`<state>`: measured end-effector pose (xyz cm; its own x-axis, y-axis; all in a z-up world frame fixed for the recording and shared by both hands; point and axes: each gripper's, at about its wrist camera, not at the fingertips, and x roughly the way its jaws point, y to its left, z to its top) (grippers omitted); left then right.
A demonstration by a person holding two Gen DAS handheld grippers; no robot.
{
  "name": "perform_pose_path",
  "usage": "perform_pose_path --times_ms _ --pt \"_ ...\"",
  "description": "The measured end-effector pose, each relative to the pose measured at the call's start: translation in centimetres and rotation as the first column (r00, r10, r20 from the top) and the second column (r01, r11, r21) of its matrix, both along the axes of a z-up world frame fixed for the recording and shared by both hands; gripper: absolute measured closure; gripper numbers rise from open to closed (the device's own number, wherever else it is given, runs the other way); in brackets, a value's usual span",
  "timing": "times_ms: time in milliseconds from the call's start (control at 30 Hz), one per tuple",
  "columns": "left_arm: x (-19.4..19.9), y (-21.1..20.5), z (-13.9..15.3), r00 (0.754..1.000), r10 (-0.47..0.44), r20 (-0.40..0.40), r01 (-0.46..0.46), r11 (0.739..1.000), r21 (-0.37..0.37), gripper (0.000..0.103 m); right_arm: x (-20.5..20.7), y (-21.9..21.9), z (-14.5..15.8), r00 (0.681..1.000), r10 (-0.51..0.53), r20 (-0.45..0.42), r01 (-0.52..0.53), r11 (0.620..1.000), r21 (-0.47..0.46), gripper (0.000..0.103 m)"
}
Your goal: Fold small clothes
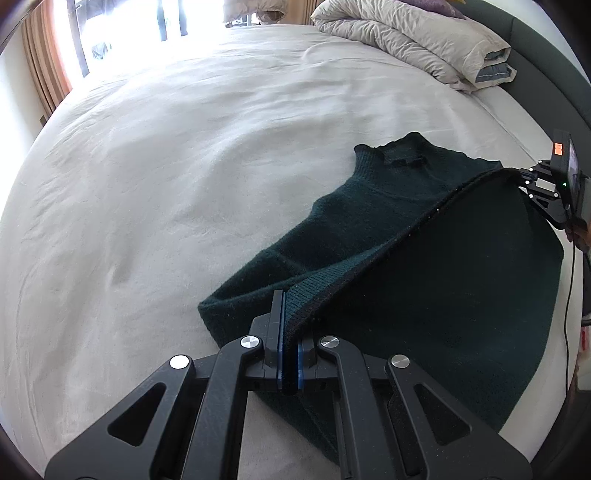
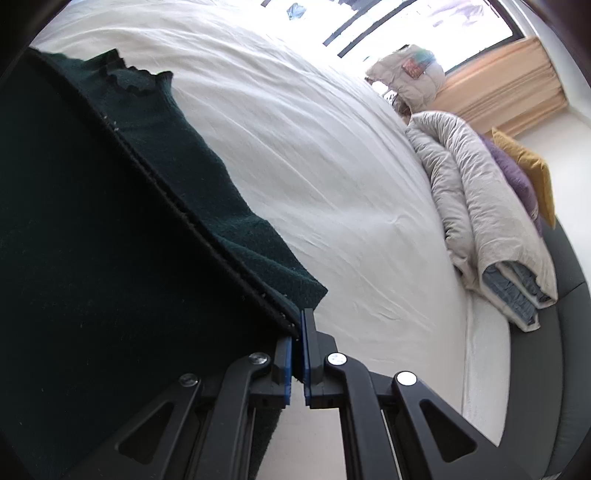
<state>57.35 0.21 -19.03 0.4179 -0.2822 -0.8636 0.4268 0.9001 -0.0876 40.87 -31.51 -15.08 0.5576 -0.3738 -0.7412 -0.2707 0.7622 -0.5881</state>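
Observation:
A dark green knitted sweater (image 1: 388, 206) lies on the white bed sheet (image 1: 166, 184), collar at the far end. My left gripper (image 1: 290, 325) is shut on the sweater's ribbed hem edge and holds it lifted above the bed. My right gripper (image 2: 298, 332) is shut on the same edge of the sweater (image 2: 110, 240) at its other end; it also shows in the left wrist view (image 1: 517, 173) at the far right. The edge is stretched taut between both grippers, with the fabric hanging below it.
A folded beige duvet (image 1: 413, 33) lies at the head of the bed, also in the right wrist view (image 2: 480, 214), beside purple and yellow pillows (image 2: 524, 173). The dark bed frame (image 2: 569, 350) runs along the edge. A bright window and curtains (image 1: 44, 55) are beyond.

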Motion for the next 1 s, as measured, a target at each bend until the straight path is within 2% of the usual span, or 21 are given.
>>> perform_pose_path --times_ms 533,633,700,733,767,800,833,867,967,1000 --pt "2.5 -0.2 -0.8 0.999 0.032 -0.034 -0.032 0.999 0.010 0.099 3.2 -1.0 -0.2 0.998 -0.046 -0.041 0.048 0.997 0.057 0.099" --pt "2.8 -0.2 -0.9 0.998 0.049 -0.024 -0.049 0.999 0.011 0.095 4.1 -1.1 -0.5 0.996 -0.060 -0.059 0.065 0.995 0.074 0.099" --pt "2.9 -0.1 -0.9 0.998 0.053 -0.020 -0.053 0.999 0.005 0.095 4.5 -1.0 -0.6 0.997 -0.064 -0.053 0.068 0.995 0.072 0.095" --pt "2.9 -0.1 -0.9 0.999 0.052 -0.014 -0.052 0.999 0.009 0.094 4.8 -1.1 -0.4 0.996 -0.077 -0.041 0.080 0.994 0.079 0.082" --pt "2.9 0.0 -0.8 0.998 0.059 -0.007 -0.059 0.998 0.016 0.091 5.0 -1.4 -0.2 0.995 -0.100 -0.021 0.102 0.991 0.089 0.054" --pt "2.9 0.2 -0.8 0.998 0.070 -0.002 -0.070 0.997 0.024 0.084 5.3 -1.6 0.0 0.992 -0.128 0.005 0.127 0.987 0.102 0.040" --pt "2.9 0.6 -0.6 0.997 0.081 0.006 -0.082 0.996 0.027 0.082 5.6 -2.1 0.4 0.986 -0.161 0.035 0.156 0.981 0.117 0.023" --pt "2.9 1.0 -0.5 0.995 0.095 0.017 -0.095 0.995 0.030 0.076 5.8 -2.8 1.0 0.979 -0.193 0.063 0.182 0.972 0.150 0.015" --pt "3.1 2.2 -0.1 0.988 0.145 0.046 -0.148 0.987 0.070 0.039 6.4 -4.6 2.1 0.954 -0.284 0.092 0.259 0.941 0.220 0.013" --pt "3.0 2.5 0.3 0.985 0.156 0.073 -0.161 0.984 0.075 0.039 6.4 -5.3 2.3 0.942 -0.320 0.099 0.292 0.929 0.226 0.014"
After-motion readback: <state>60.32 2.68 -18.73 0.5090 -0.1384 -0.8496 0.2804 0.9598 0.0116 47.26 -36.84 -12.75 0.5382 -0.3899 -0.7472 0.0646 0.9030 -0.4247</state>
